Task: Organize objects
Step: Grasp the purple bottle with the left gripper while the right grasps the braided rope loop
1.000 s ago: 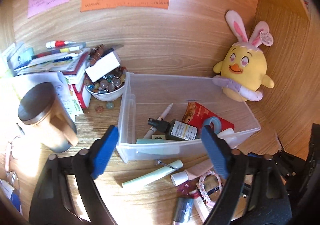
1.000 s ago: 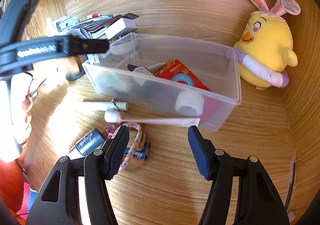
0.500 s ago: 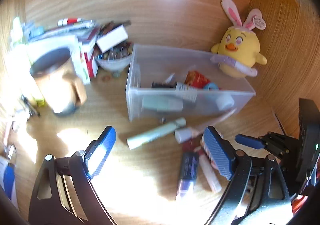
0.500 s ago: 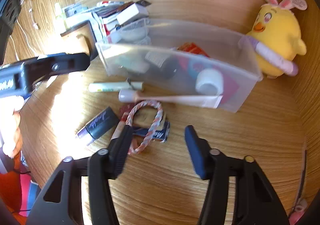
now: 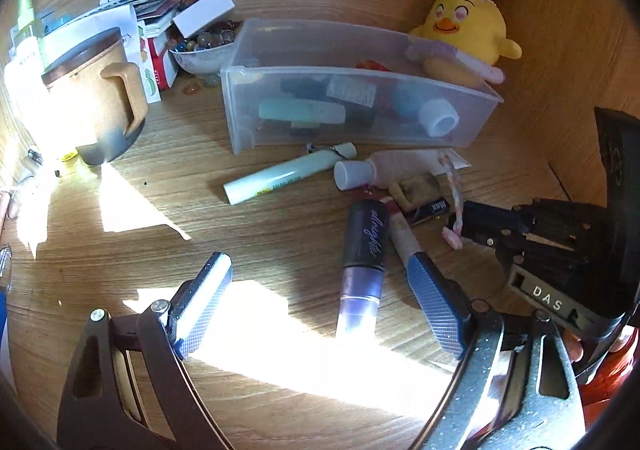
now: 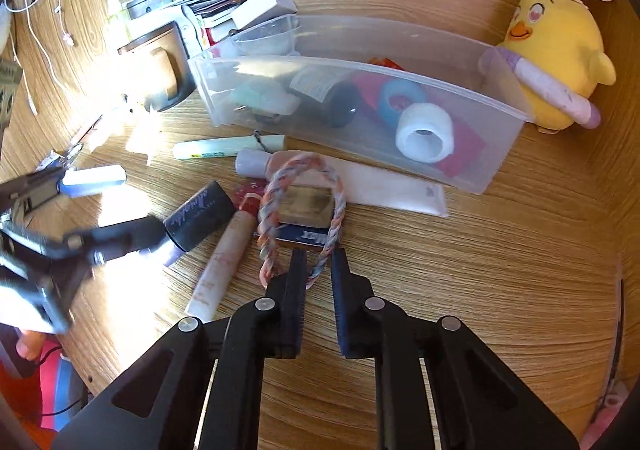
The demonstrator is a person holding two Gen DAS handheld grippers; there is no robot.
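Observation:
A clear plastic bin (image 5: 360, 130) (image 6: 500, 154) holds tape rolls, a bottle and packets. In front of it lie a pale green tube (image 5: 288, 172) (image 6: 228, 146), a white-capped pink tube (image 5: 384, 168) (image 6: 384, 186), a dark purple tube (image 5: 364, 250) (image 6: 200, 216), a battery pack (image 6: 308, 236) and a braided pink loop (image 6: 300, 210) (image 5: 454, 202). My right gripper (image 6: 318, 262) has its jaws closed on the near end of the braided loop. My left gripper (image 5: 320, 282) is open and empty above the desk, near the purple tube.
A yellow plush chick (image 5: 468, 34) (image 6: 556, 62) stands right of the bin. A tan mug (image 5: 92, 98), a bowl of beads (image 5: 204, 46) and stacked papers and boxes (image 5: 132, 10) crowd the back left. Wooden walls close the back and right.
My right gripper moved forward and closed onto the braided loop. My left gripper pulled back from the bin and dropped lower toward the loose tubes.

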